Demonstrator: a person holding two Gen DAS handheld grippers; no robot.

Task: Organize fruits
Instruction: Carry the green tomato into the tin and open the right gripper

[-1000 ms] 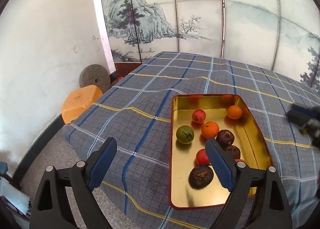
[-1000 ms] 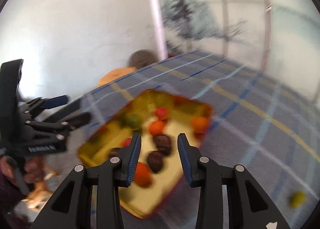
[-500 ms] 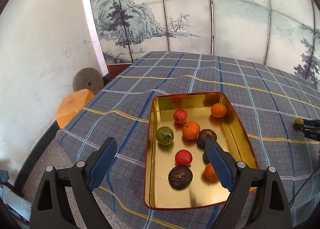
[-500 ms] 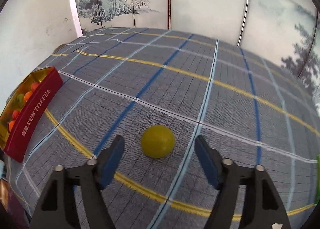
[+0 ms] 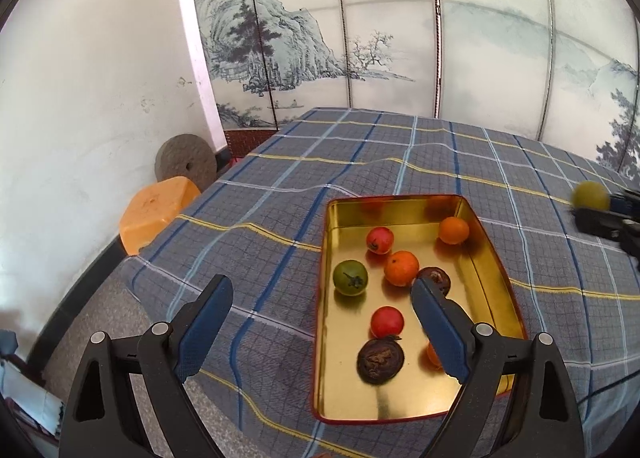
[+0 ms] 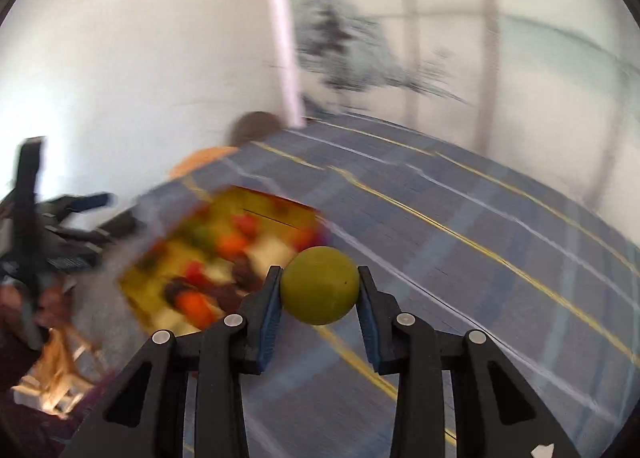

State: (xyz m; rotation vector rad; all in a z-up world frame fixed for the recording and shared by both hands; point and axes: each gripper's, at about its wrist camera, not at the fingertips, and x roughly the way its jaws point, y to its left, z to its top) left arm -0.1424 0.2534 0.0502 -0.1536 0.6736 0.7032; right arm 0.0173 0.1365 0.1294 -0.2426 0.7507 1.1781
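Held fruit: a round yellow-green fruit [image 6: 319, 285] sits between the blue pads of my right hand-held gripper [image 6: 319, 290], lifted off the cloth and out in front of the tin's near corner; the view behind it is smeared with motion.
Right hand-held gripper: pinching that fruit, one pad pressed to each side of it. From my left camera the same fruit [image 5: 591, 195] shows at the far right edge, at the tip of the dark gripper.
Tin: a shallow rectangular gold-lined metal tin with a red rim [image 5: 325, 242] lies on the surface, just ahead of my left hand.
Fruit in the tin: a green tomato-like fruit with a dark stalk [image 5: 350, 277] by the left wall; two small red round fruits, one toward the back [image 5: 379, 240] and one nearer me [image 5: 386, 321]; an orange round fruit [image 5: 401, 267] in the middle and another [image 5: 453, 230] by the back right wall; a dark brown wrinkled fruit [image 5: 380, 355] at the front and a second one [image 5: 437, 278] partly behind my finger. One more orange piece is mostly hidden by that finger.
Left hand-held gripper [image 5: 322, 310]: spread wide with nothing between the pads, hovering over the tin's left edge; its right finger overlaps the tin, its left finger is over the cloth.
Surface: covered by a grey-blue plaid cloth with yellow and white lines [image 5: 400, 154].
Surroundings: an orange plastic stool [image 5: 158, 214] and a round grey stone disc [image 5: 186, 159] stand by the white wall beyond the surface's left corner; a folding screen painted with a mountain landscape [image 5: 280, 46] stands behind.
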